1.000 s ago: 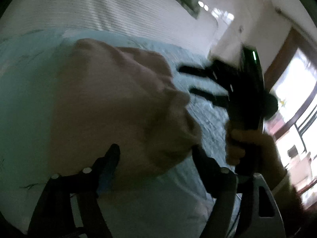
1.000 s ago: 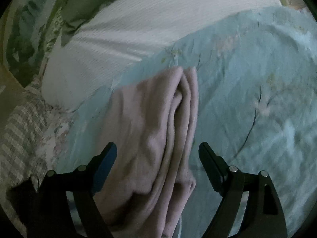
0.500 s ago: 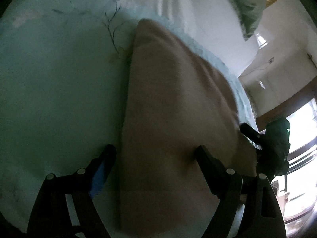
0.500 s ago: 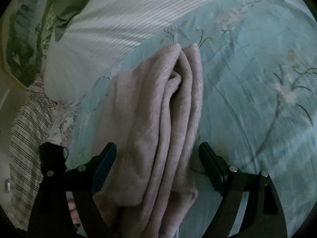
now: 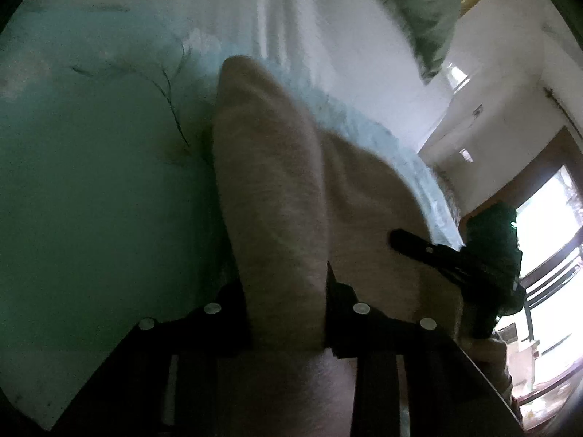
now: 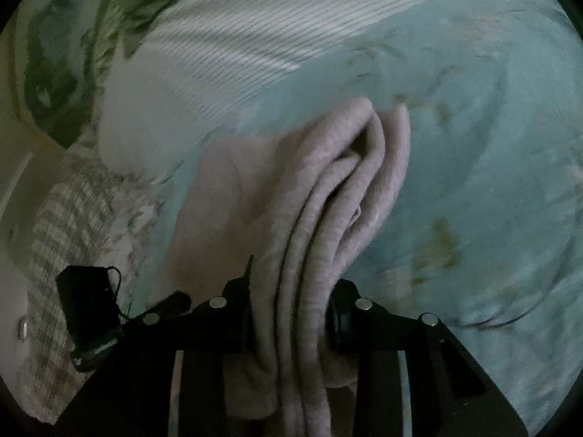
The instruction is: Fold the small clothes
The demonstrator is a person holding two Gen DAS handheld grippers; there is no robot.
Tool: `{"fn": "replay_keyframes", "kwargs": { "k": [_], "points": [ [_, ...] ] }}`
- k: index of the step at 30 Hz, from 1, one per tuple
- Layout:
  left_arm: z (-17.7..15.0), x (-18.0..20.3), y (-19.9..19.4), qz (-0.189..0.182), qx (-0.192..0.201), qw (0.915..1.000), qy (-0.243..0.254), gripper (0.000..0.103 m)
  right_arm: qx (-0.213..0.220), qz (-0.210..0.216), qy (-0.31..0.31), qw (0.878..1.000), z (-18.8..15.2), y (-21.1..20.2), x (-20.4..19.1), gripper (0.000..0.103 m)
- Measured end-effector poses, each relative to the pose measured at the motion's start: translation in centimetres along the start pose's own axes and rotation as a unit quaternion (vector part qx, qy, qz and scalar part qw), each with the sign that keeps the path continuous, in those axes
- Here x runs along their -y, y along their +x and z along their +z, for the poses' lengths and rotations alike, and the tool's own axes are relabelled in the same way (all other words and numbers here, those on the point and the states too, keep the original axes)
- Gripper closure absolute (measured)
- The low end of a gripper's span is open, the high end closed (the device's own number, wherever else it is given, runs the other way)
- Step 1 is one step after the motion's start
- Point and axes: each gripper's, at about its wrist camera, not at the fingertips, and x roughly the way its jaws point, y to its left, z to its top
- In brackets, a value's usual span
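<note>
A folded pale pink fleece garment (image 5: 291, 189) lies on a light blue floral bedspread (image 5: 91, 182). My left gripper (image 5: 286, 309) is shut on the near fold of the garment. The right gripper's finger shows in the left wrist view (image 5: 411, 242), resting on the garment's right side. In the right wrist view the garment (image 6: 328, 189) shows several stacked layers, and my right gripper (image 6: 288, 309) is shut on their near edge. The bedspread (image 6: 492, 145) spreads to the right.
A white striped sheet (image 6: 226, 54) and green patterned pillows (image 6: 54, 54) lie beyond the garment. A checked cloth (image 6: 54, 218) and part of the left gripper (image 6: 91, 309) sit at the left. A wall, door frame and bright window (image 5: 546, 218) are at the right.
Both grippers have gone from open around the garment to shut on its folds. The left gripper swung around over the garment during the last second.
</note>
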Motion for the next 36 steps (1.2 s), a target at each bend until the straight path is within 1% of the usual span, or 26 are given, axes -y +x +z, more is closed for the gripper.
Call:
{"fn": "replay_keyframes", "kwargs": {
  "k": [3,6,10,12,14,17,18,19,20,22,25,28,30,33,36],
  "points": [
    [-1.6,-0.2,-3.9,0.017,0.027,0.9995,-0.001,0.071,-0.018,0.030,-0.021,0.999,-1.2,2.2,-2.7,0.070],
    [-3.3,-1.3,-7.8,0.043,0.049,0.9978,-0.010,0.071,-0.040,0.057,-0.038,0.997,-2.4,4.8,-5.1,0.070],
    [-4.9,-3.2,-11.9,0.071,0.070,0.9946,-0.029,0.071,-0.065,0.077,-0.065,0.993,-3.6,7.6,-8.0,0.070],
    [-5.6,-4.3,-12.9,0.082,0.078,0.9928,-0.039,0.071,-0.076,0.080,-0.072,0.991,-4.3,8.8,-8.7,0.070],
    [-6.3,-5.6,-13.6,0.090,0.080,0.9913,-0.053,0.071,-0.085,0.074,-0.077,0.991,-4.6,9.7,-8.8,0.070],
    [-7.1,-7.5,-12.7,0.102,0.066,0.9897,-0.076,0.068,-0.091,0.062,-0.069,0.992,-4.9,10.4,-8.2,0.067],
    [-7.4,-8.3,-12.0,0.110,0.055,0.9889,-0.084,0.066,-0.092,0.059,-0.066,0.992,-4.9,10.5,-7.8,0.063],
    [-7.8,-9.0,-11.8,0.112,0.051,0.9884,-0.088,0.061,-0.092,0.054,-0.064,0.992,-5.0,10.5,-7.5,0.057],
    [-8.0,-9.3,-11.4,0.115,0.048,0.9877,-0.094,0.054,-0.092,0.048,-0.060,0.993,-5.0,10.4,-7.2,0.056],
    [-8.4,-9.8,-11.3,0.122,0.047,0.9861,-0.103,0.048,-0.084,0.039,-0.054,0.994,-4.9,9.6,-6.9,0.054],
    [-8.6,-9.7,-11.8,0.133,0.045,0.9846,-0.103,0.043,-0.066,0.021,-0.065,0.995,-4.7,7.2,-7.2,0.053],
    [-8.9,-9.0,-13.3,0.139,0.047,0.9852,-0.089,0.043,-0.039,0.016,-0.082,0.996,-5.2,3.6,-8.0,0.052],
    [-9.5,-8.2,-14.7,0.143,0.056,0.9853,-0.074,0.043,-0.025,0.029,-0.091,0.995,-6.2,1.2,-8.7,0.052],
    [-10.6,-6.7,-16.3,0.147,0.064,0.9856,-0.053,0.043,-0.026,0.048,-0.110,0.992,-8.0,-0.6,-9.9,0.052],
    [-12.1,-5.1,-17.9,0.141,0.068,0.9871,-0.031,0.044,-0.040,0.075,-0.137,0.987,-10.5,-1.4,-11.2,0.052]
  ]
}}
